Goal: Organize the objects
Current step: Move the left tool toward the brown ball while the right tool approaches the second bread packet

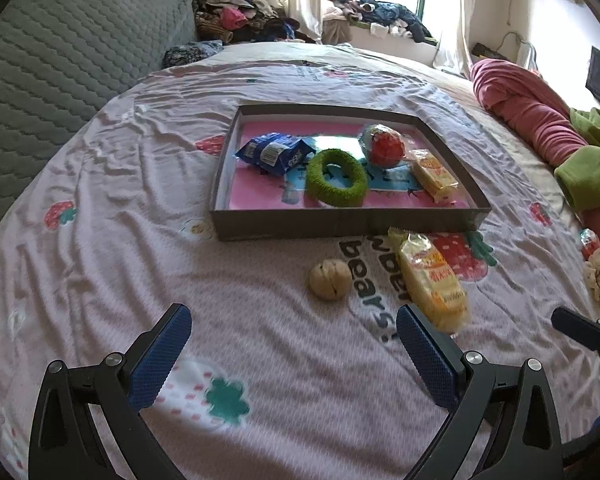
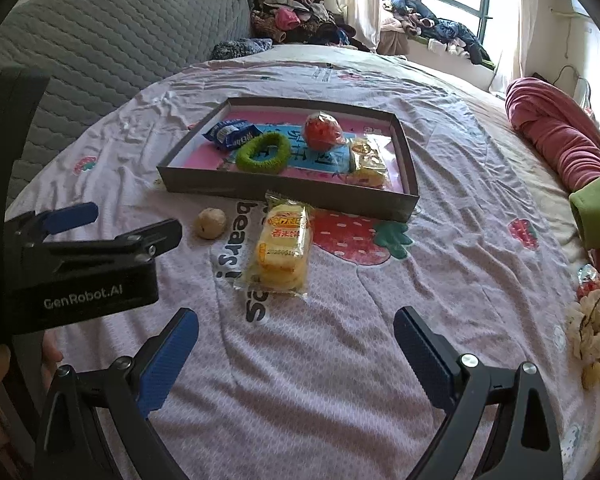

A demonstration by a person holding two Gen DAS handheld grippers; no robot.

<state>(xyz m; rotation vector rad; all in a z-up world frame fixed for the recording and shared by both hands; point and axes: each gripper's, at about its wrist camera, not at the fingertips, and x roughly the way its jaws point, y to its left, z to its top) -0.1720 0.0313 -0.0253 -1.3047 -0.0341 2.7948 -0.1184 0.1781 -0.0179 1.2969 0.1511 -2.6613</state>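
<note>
Your left gripper [image 1: 294, 344] and right gripper [image 2: 296, 344] both gape empty. The tray [image 1: 340, 224] holds four things; near it lie one walnut [image 1: 330, 279] and one yellow snack pack [image 2: 282, 250], right of the walnut.

Pink strawberry-print sheet [image 1: 260, 320]; grey tray [image 1: 340, 222] w/ green ring [image 1: 336, 180], blue packet [image 1: 274, 152]; yellow snack pack [image 2: 284, 246].
</note>
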